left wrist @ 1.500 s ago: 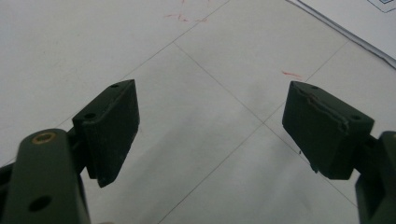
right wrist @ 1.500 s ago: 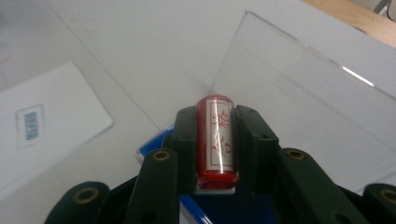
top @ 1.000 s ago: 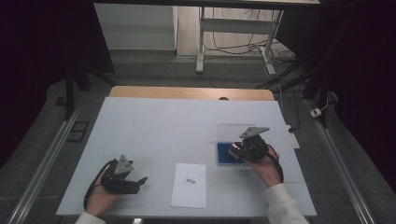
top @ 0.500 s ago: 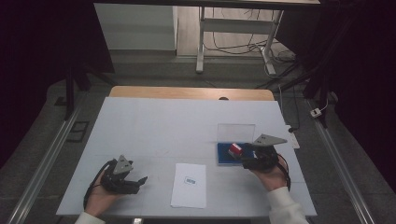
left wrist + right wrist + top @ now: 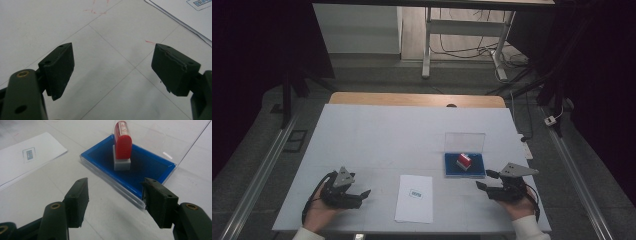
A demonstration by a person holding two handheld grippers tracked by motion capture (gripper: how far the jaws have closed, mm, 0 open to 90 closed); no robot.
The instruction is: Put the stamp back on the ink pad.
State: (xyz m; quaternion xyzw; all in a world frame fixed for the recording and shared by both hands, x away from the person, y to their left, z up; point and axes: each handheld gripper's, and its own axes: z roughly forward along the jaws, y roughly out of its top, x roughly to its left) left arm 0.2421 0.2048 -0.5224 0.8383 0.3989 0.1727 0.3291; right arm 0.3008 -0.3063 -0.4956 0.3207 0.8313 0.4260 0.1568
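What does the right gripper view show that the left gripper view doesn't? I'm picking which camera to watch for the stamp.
Right gripper view alone: the red stamp standing upright on the blue ink pad, whose clear lid lies open behind it; the right gripper is open, short of the pad, its jaws having just been moving. Left gripper view alone: the left gripper, open over faint grid lines and red marks on the table. Both: the white paper sheet with a small blue print.
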